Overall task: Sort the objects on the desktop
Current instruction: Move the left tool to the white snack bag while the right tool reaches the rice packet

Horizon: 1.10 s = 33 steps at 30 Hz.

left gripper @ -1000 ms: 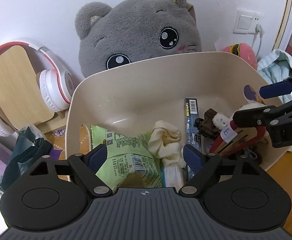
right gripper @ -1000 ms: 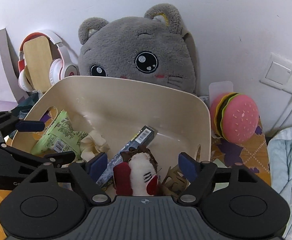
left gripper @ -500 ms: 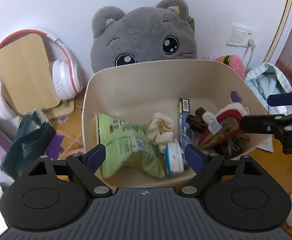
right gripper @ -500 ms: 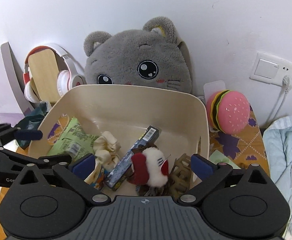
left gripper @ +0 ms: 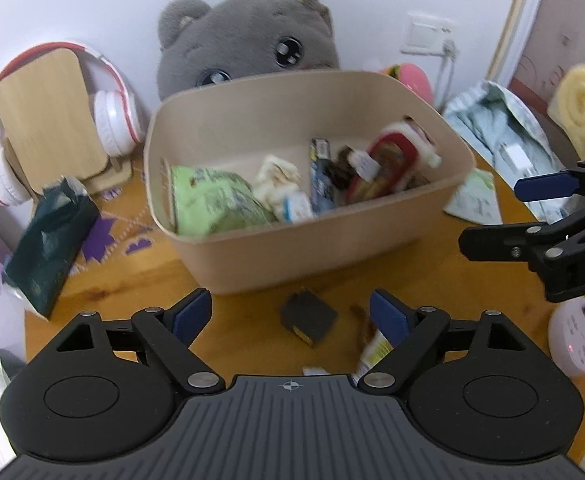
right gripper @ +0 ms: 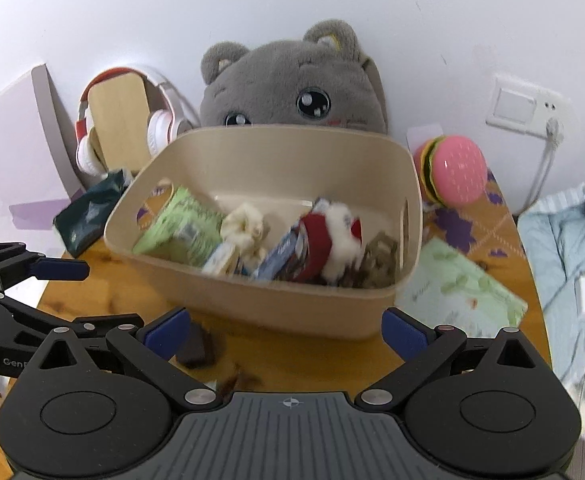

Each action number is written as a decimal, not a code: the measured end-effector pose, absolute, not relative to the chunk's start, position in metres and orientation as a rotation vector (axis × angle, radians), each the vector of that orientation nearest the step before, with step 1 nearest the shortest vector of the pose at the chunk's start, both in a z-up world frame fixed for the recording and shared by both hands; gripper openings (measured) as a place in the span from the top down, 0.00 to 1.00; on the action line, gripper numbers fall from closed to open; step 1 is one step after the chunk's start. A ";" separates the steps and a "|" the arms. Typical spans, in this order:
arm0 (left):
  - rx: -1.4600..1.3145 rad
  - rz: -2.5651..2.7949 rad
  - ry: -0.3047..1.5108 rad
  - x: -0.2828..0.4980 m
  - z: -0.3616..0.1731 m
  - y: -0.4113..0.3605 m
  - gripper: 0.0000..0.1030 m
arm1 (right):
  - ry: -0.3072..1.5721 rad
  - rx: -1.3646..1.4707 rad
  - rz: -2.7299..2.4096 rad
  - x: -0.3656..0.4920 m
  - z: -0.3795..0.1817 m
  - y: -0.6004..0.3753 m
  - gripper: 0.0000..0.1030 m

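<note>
A beige bin (left gripper: 276, 256) (right gripper: 292, 312) stands on the wooden desk and holds a green snack bag (left gripper: 212, 204) (right gripper: 180, 228), a cream scrunchie (left gripper: 276, 176), a blue stick pack (left gripper: 318, 176), and a red and white plush toy (left gripper: 388, 164) (right gripper: 332, 236). My left gripper (left gripper: 290, 312) is open and empty, in front of the bin. A small dark block (left gripper: 308, 318) (right gripper: 196, 346) lies on the desk between its fingers. My right gripper (right gripper: 284, 330) is open and empty, also in front of the bin.
A grey plush cat (left gripper: 248, 40) sits behind the bin. Headphones on a wooden stand (left gripper: 52, 112) are at the back left, a dark tissue pack (left gripper: 48, 248) left, a burger toy (right gripper: 452, 168) and a green packet (right gripper: 460, 292) right, a white power strip (left gripper: 580, 336) at the far right.
Both grippers have drawn back and up from over the bin, so its front wall and the desk before it now show. The objects stayed in the bin.
</note>
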<state>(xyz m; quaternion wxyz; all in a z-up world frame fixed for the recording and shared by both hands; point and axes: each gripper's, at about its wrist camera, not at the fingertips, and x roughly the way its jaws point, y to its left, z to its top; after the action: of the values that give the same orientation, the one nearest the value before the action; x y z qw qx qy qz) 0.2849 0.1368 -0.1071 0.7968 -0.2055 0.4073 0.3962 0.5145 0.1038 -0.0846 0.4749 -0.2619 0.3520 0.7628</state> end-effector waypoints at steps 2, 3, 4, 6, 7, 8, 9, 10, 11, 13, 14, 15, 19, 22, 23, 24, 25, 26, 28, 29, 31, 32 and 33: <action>-0.448 0.841 0.892 0.286 -0.113 0.128 0.15 | 0.863 -0.655 1.855 0.516 -0.090 0.092 0.00; -0.452 0.835 0.899 0.287 -0.116 0.124 0.15 | 0.869 -0.663 1.850 0.516 -0.093 0.087 0.00; -0.455 0.829 0.906 0.287 -0.119 0.120 0.15 | 0.877 -0.671 1.848 0.516 -0.096 0.081 0.00; -0.458 0.821 0.921 0.289 -0.125 0.112 0.15 | 0.901 -0.689 1.840 0.517 -0.105 0.071 0.00; -0.460 0.819 0.928 0.290 -0.128 0.109 0.15 | 0.908 -0.699 1.838 0.518 -0.108 0.067 0.00; -0.466 0.818 0.935 0.291 -0.131 0.107 0.15 | 0.913 -0.708 1.835 0.519 -0.112 0.062 0.00; -0.474 0.818 0.942 0.291 -0.134 0.104 0.15 | 0.911 -0.718 1.829 0.519 -0.116 0.056 0.00; -0.484 0.819 0.950 0.292 -0.138 0.103 0.15 | 0.903 -0.730 1.825 0.519 -0.119 0.050 0.00; -0.494 0.820 0.956 0.293 -0.141 0.101 0.15 | 0.897 -0.742 1.821 0.518 -0.121 0.045 0.00; -0.506 0.819 0.960 0.294 -0.146 0.098 0.15 | 0.904 -0.760 1.827 0.518 -0.126 0.037 0.00; -0.510 0.819 0.962 0.296 -0.148 0.096 0.15 | 0.908 -0.766 1.831 0.519 -0.129 0.033 0.00; -0.514 0.817 0.964 0.297 -0.150 0.094 0.15 | 0.909 -0.778 1.835 0.518 -0.132 0.028 0.00; -0.529 0.816 0.979 0.304 -0.157 0.089 0.15 | 0.916 -0.836 1.847 0.515 -0.144 0.016 0.00; -0.564 0.828 0.985 0.306 -0.164 0.090 0.15 | 0.927 -0.867 1.856 0.511 -0.151 0.008 0.00; -0.576 0.833 0.987 0.307 -0.167 0.091 0.15 | 0.921 -0.878 1.859 0.509 -0.152 0.006 0.00; -0.585 0.841 0.993 0.307 -0.170 0.092 0.15 | 0.915 -0.888 1.862 0.507 -0.154 0.005 0.00; -0.593 0.848 0.999 0.307 -0.173 0.093 0.15 | 0.911 -0.897 1.864 0.504 -0.156 0.004 0.00; -0.606 0.851 1.000 0.307 -0.175 0.094 0.15 | 0.912 -0.906 1.867 0.502 -0.159 0.003 0.00; -0.644 0.860 1.002 0.305 -0.180 0.098 0.15 | 0.920 -0.924 1.876 0.497 -0.163 0.003 0.00; -0.657 0.865 1.007 0.304 -0.183 0.099 0.15 | 0.923 -0.932 1.879 0.493 -0.165 0.003 0.00; -0.665 0.878 1.031 0.303 -0.191 0.102 0.15 | 0.926 -0.952 1.881 0.487 -0.170 0.004 0.00; -0.663 0.885 1.045 0.303 -0.194 0.102 0.15 | 0.932 -0.958 1.880 0.484 -0.173 0.005 0.00; -0.662 0.891 1.056 0.301 -0.198 0.103 0.15 | 0.939 -0.961 1.879 0.482 -0.175 0.006 0.00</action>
<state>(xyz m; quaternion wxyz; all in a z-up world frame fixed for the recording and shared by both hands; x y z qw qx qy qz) 0.3011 0.1026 -0.1975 0.7206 -0.2996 0.4780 0.4031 0.4816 0.0056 -0.1754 0.4039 -0.3805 0.3719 0.7442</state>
